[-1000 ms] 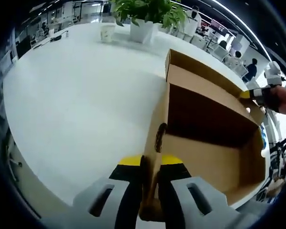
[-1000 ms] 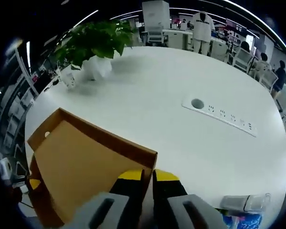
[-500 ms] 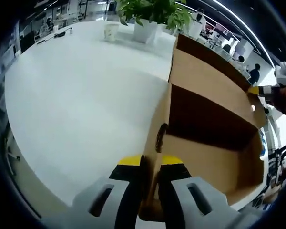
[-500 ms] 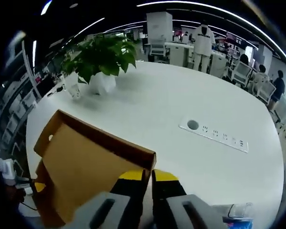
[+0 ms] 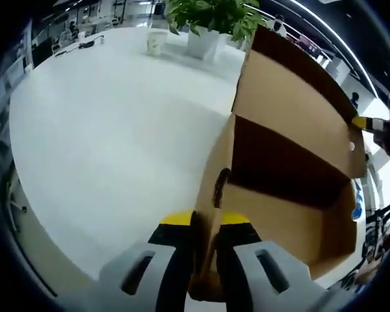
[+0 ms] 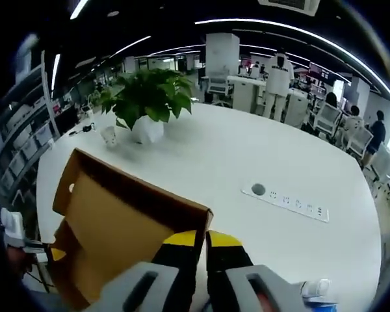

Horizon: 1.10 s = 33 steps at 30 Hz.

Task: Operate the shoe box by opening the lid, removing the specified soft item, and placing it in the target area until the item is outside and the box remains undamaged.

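On the white table [image 5: 104, 136] stands the shoe box [image 5: 279, 221], its lid [image 5: 292, 107] swung up on its hinge. The left gripper [image 5: 205, 229] is closed on the box's near side wall, its jaws pinching the cardboard edge just below an oval hand-hole. The right gripper [image 6: 195, 239] is clamped on the lid's front lip [image 6: 169, 195] at one corner. Thin cardboard like this looks light and fairly stiff, yet it would likely crease or tear at the hinge if forced back (edges are the sensible hold, as now). What can be seen of the box's inside looks bare; the soft item cannot be made out, so its handling stays a guess. Beyond the box sit a potted plant [image 6: 149, 97] and a paper cup [image 5: 156, 43]; a socket strip [image 6: 286, 200] lies well apart from the box. Nothing stands close against the box.
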### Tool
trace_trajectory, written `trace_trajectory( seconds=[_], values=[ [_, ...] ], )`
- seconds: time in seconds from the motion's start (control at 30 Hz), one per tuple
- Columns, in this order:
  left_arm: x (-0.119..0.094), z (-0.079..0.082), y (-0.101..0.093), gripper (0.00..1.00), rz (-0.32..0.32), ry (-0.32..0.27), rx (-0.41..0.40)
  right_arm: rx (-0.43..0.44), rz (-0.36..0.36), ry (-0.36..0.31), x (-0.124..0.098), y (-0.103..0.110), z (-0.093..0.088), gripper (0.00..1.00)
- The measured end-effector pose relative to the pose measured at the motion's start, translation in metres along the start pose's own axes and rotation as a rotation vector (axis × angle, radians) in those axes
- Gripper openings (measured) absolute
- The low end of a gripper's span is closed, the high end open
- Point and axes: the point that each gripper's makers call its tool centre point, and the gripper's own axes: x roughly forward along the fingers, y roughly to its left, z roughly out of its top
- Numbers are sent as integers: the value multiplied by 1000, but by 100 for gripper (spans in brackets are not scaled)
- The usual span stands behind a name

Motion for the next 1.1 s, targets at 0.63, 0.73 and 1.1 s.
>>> trace_trajectory(
  seconds=[0.63,0.73,1.1],
  values=[
    [0,-1,-1,10,3,-3,24,-46,-5,-87,-33,7,1,0],
    [0,-1,-1,10,0,-6,29,-54,-4,-101,-39,9,1,0],
    [-1,-1,-2,10,2,-7,11,-78,-5,-145,-55,14,1,0]
  ],
)
